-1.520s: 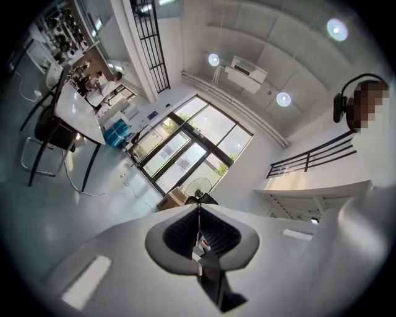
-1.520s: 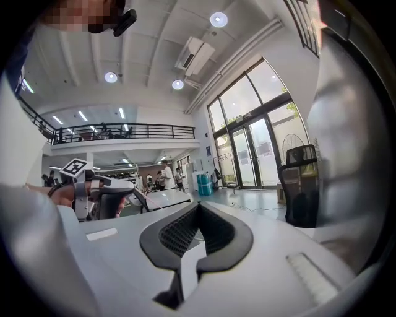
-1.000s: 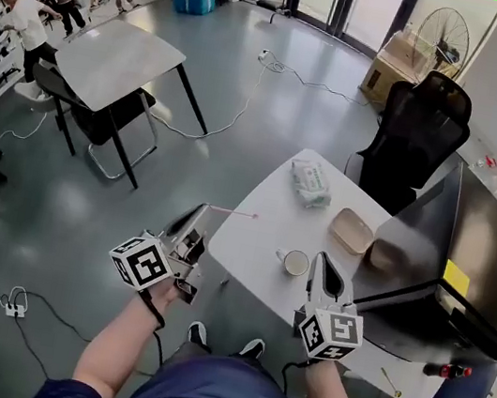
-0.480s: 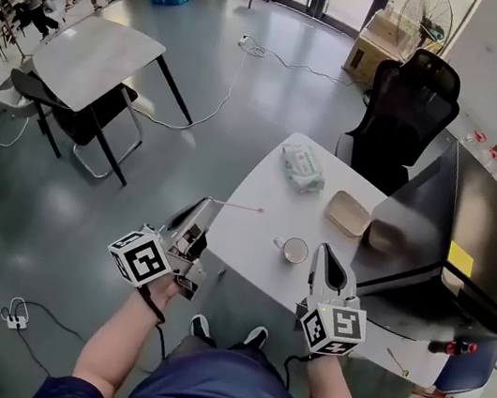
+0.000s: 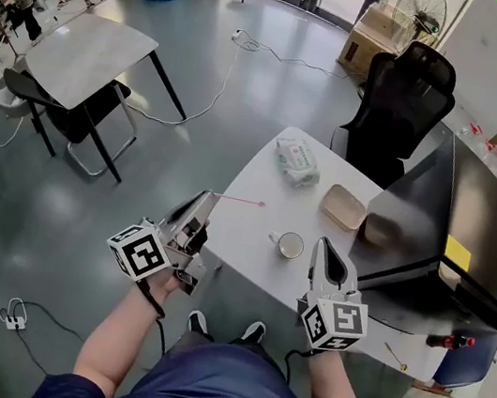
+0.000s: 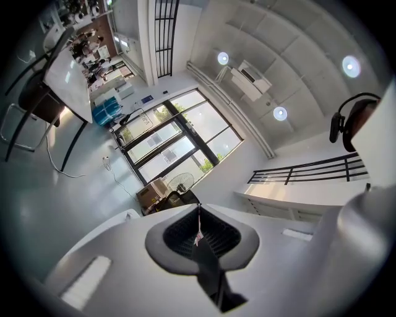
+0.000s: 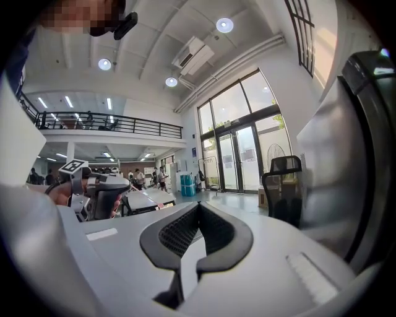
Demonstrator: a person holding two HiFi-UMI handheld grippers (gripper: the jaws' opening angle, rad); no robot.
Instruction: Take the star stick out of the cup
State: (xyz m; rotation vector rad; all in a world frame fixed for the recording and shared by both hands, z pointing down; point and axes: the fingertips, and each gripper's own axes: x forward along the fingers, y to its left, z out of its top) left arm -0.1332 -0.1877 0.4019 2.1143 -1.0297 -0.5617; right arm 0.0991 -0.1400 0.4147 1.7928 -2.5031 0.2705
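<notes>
My left claw [image 5: 203, 198] clenched the star stick [image 5: 239, 199] level at the cup's [image 5: 291, 245] ten o'clock, clear of its rim. My right claw [image 5: 324, 248], closed on nothing, hovered at five o'clock, seemingly guarding the cup.

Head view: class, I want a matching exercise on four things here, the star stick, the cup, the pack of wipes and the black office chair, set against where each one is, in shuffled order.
Things
1. star stick
2. cup
3. pack of wipes
4. black office chair

Places
A. on the floor beyond the white table
B. clamped in the left gripper, clear of the cup
C. on the table beside the right gripper
D. on the table's far side

Pairs: 1-B, 2-C, 3-D, 4-A.
</notes>
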